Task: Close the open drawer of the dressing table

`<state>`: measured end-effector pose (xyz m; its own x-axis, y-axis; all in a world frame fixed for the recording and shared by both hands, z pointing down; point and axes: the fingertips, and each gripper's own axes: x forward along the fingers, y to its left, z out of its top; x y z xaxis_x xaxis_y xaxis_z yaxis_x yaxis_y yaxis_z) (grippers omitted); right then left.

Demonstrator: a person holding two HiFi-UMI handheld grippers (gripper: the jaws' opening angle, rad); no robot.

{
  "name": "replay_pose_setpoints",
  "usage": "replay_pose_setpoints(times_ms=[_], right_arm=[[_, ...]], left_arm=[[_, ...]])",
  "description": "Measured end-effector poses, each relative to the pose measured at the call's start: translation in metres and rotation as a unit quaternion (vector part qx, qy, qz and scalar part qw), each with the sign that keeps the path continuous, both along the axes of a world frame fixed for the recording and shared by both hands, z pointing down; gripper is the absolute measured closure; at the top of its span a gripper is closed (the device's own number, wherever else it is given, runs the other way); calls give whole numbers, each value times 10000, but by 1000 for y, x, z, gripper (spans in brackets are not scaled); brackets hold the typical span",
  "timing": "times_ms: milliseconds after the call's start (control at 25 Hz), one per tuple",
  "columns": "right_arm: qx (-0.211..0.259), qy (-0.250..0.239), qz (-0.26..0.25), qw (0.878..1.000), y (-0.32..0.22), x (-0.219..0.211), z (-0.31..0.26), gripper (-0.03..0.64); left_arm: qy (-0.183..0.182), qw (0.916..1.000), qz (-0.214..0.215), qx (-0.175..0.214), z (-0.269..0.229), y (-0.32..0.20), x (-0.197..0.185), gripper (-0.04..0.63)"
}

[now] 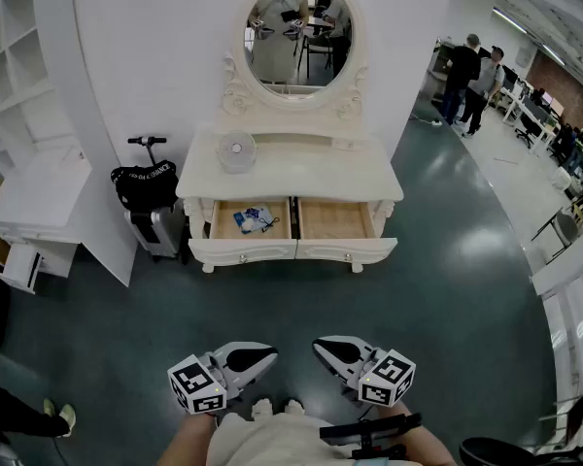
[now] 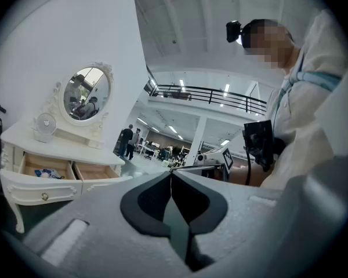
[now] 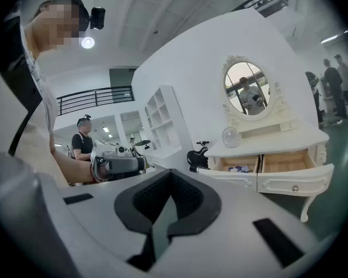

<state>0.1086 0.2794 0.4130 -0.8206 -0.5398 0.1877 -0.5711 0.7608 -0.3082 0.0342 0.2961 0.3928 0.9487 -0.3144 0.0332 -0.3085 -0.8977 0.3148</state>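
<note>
The white dressing table (image 1: pixel 301 175) with an oval mirror (image 1: pixel 293 32) stands far ahead against the wall. Both of its drawers are pulled out: the left drawer (image 1: pixel 250 218) holds blue and white items, the right drawer (image 1: pixel 335 219) looks empty. My left gripper (image 1: pixel 270 357) and right gripper (image 1: pixel 321 346) hang close to my body, tips turned toward each other, far short of the table. Each is shut with nothing between its jaws. The left gripper view shows the drawers (image 2: pixel 43 169) at its left, the right gripper view shows the drawers (image 3: pixel 261 165) at its right.
A small round fan (image 1: pixel 236 150) sits on the tabletop. A scooter with a black bag (image 1: pixel 146 184) and a suitcase (image 1: pixel 157 227) stand left of the table. White shelves (image 1: pixel 19 76) line the left wall. Two people (image 1: pixel 471 78) stand at the far right. Dark green floor (image 1: pixel 291 299) lies between me and the table.
</note>
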Motion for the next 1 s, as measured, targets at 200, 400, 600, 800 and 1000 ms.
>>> replay_pose_setpoints(times_ms=[200, 400, 600, 800, 1000], right_arm=[[18, 8, -19, 10000, 0, -1, 2, 601], [45, -16, 10, 10000, 1, 1, 2, 601], [31, -100, 79, 9999, -2, 2, 0, 600], [-30, -112, 90, 9999, -5, 4, 2, 598], [-61, -155, 135, 9998, -11, 12, 6, 598]], left_arm=[[7, 10000, -11, -6, 2, -1, 1, 586], [-5, 10000, 1, -32, 4, 1, 3, 586], [29, 10000, 55, -55, 2, 2, 7, 584], [-13, 10000, 45, -16, 2, 1, 9, 584], [-18, 10000, -41, -37, 3, -3, 11, 584]])
